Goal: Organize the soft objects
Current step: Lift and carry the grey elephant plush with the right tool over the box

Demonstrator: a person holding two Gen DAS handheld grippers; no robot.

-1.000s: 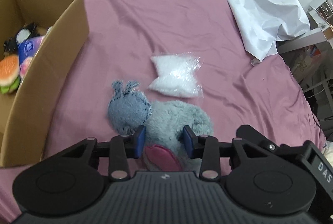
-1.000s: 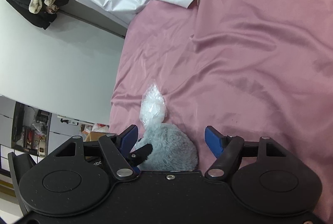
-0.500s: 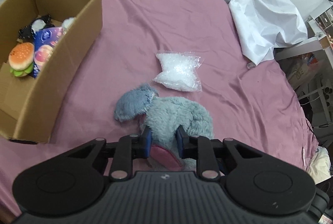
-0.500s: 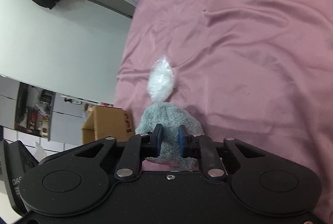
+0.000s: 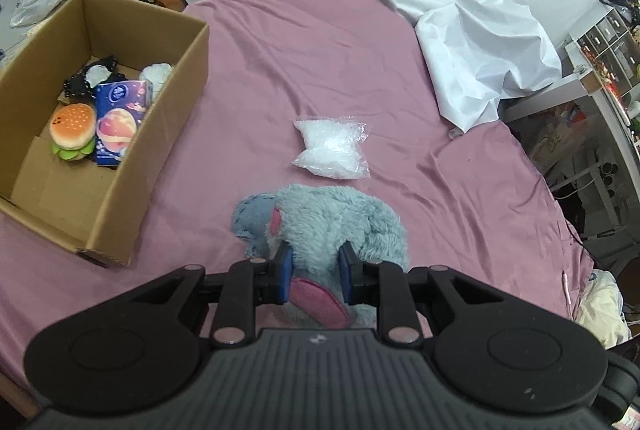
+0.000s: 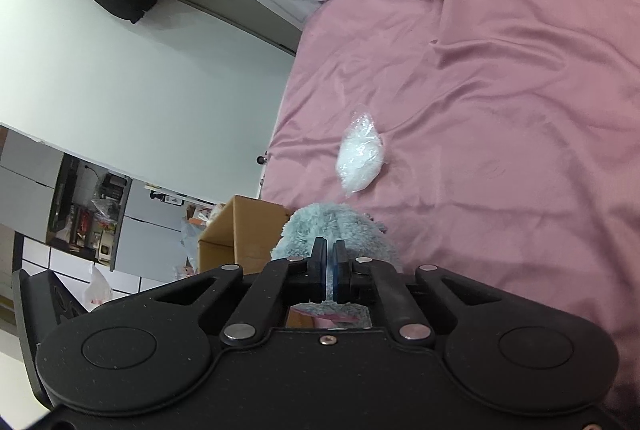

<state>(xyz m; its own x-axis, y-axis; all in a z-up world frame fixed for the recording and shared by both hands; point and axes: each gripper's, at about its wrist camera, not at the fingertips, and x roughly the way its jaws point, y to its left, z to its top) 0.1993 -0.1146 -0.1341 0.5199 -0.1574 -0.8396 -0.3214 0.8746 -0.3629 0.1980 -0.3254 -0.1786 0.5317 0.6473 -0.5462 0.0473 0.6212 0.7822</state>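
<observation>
Both grippers clamped on the fuzzy grey plush toy (image 5: 332,218), low center of both views

Big pink bedsheet (image 5: 304,70) fills the frame, with a white sheet (image 5: 452,2) bunched upper right. The cardboard box (image 5: 160,118) sits at left, holding a burger plush (image 5: 73,131) and a blue packet (image 5: 120,118). A clear bag of white filling (image 5: 331,147) lies just above the toy. The left gripper (image 5: 315,272) squeezes the fur at medium width; the right gripper (image 6: 328,270) pinches a fold, nearly closed.

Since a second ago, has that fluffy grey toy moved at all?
Yes. The grey toy, clamped by both grippers, has risen off the pink sheet: its blue ear lay flat there before and now dangles, farther from the plastic bag.
</observation>
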